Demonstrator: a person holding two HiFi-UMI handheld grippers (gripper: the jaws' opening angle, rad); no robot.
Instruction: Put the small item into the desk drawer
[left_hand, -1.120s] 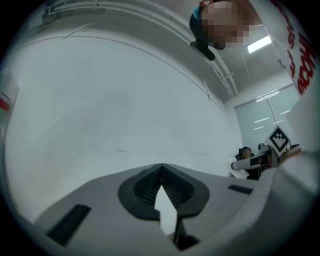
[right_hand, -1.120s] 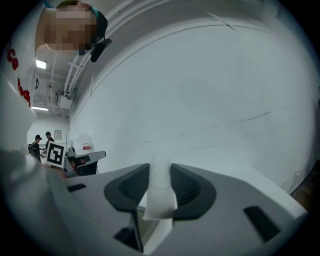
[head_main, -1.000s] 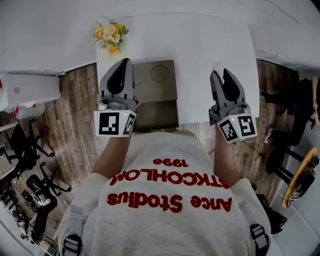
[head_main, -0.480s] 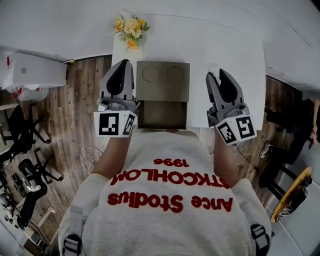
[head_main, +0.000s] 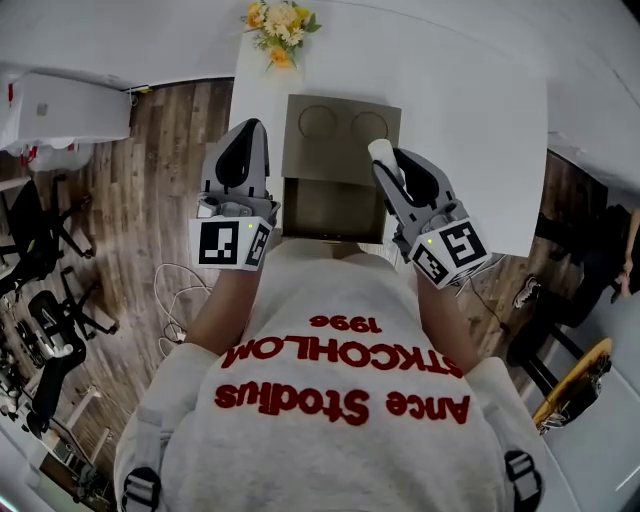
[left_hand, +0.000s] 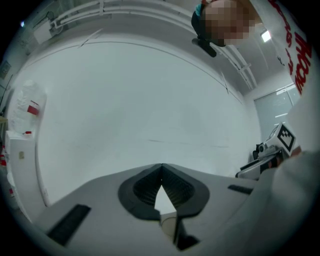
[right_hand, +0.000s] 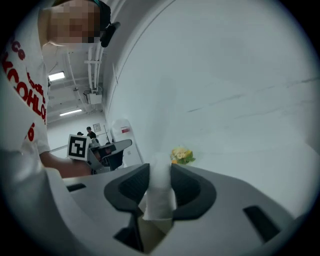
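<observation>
since a second ago the right gripper (head_main: 384, 160) has swung in from over the bare white desk top (head_main: 470, 120) toward the middle. its tip now stands over the right part of the olive-brown box-shaped drawer unit (head_main: 325, 128), just behind the open drawer (head_main: 320, 210). the left gripper (head_main: 250, 128) keeps almost the same place in the head view, beside the left edge of that unit.

the small white item, a soft-looking roll-shaped piece (right_hand: 159, 195), is clamped between the two dark jaw pads of the right gripper (right_hand: 160, 172). it stands up from between them and sticks out past their tips. in the head view the same item (head_main: 378, 150) shows as a white end at the front of the gripper. it is above the unit and not yet inside the drawer.

the left gripper (left_hand: 161, 167) has its jaws together, tip against tip, with nothing between them.

as i judge it, the task is more than half done: the drawer is already pulled out and looks empty, and the item is picked up and carried close to it. what is left is to bring the item down over the drawer's opening, let the jaws go apart so that it drops in, and perhaps push the drawer closed.
</observation>
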